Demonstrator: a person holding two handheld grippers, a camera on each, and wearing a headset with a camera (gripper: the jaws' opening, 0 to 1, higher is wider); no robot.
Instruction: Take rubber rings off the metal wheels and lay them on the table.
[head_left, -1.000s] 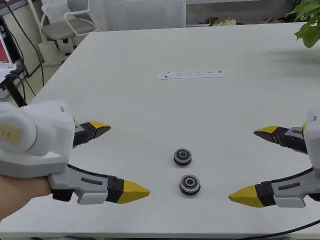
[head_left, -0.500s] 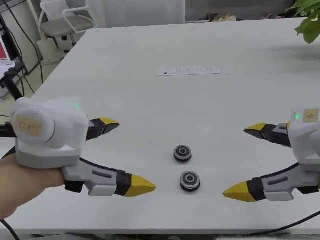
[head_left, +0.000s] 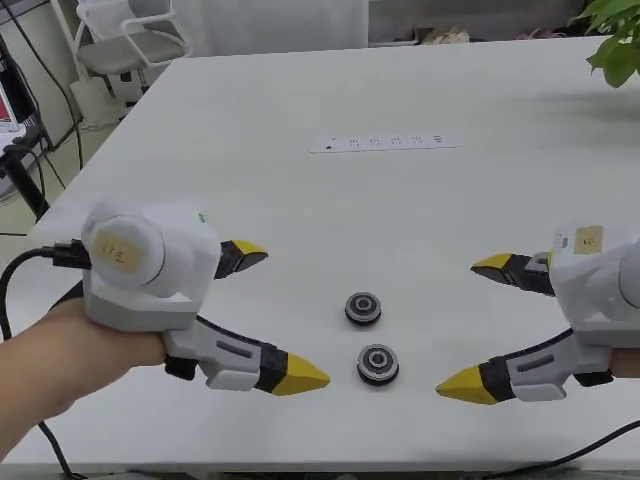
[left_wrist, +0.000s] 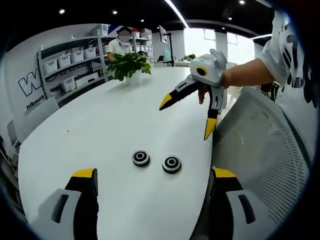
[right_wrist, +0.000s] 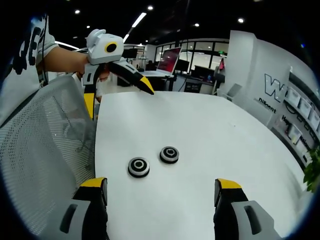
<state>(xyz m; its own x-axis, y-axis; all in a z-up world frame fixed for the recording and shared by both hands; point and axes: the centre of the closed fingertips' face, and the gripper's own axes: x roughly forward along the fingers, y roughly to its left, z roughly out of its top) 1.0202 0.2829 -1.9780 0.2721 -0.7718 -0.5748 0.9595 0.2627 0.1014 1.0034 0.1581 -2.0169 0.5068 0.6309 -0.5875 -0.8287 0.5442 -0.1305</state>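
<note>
Two small metal wheels with black rubber rings lie flat on the white table (head_left: 300, 190) near its front edge. The farther wheel (head_left: 363, 308) (left_wrist: 141, 158) (right_wrist: 169, 154) sits just behind the nearer wheel (head_left: 378, 364) (left_wrist: 171, 164) (right_wrist: 138, 167). My left gripper (head_left: 290, 317) (left_wrist: 153, 175) (right_wrist: 120, 101) hovers open to the left of them, nothing between its yellow-tipped jaws. On the other side my right gripper (head_left: 460, 326) (right_wrist: 161, 184) (left_wrist: 185, 120) is open too and holds nothing. Both point inward at the wheels without touching them.
A white power strip (head_left: 385, 143) lies farther back on the table. A green plant (head_left: 615, 40) stands at the far right corner. A white chair (head_left: 130, 40) is beyond the far left edge, a mesh chair back (left_wrist: 255, 140) at the near edge.
Both grippers have come inward toward the two wheels, the left one more, still open. The wheels have not moved on the table.
</note>
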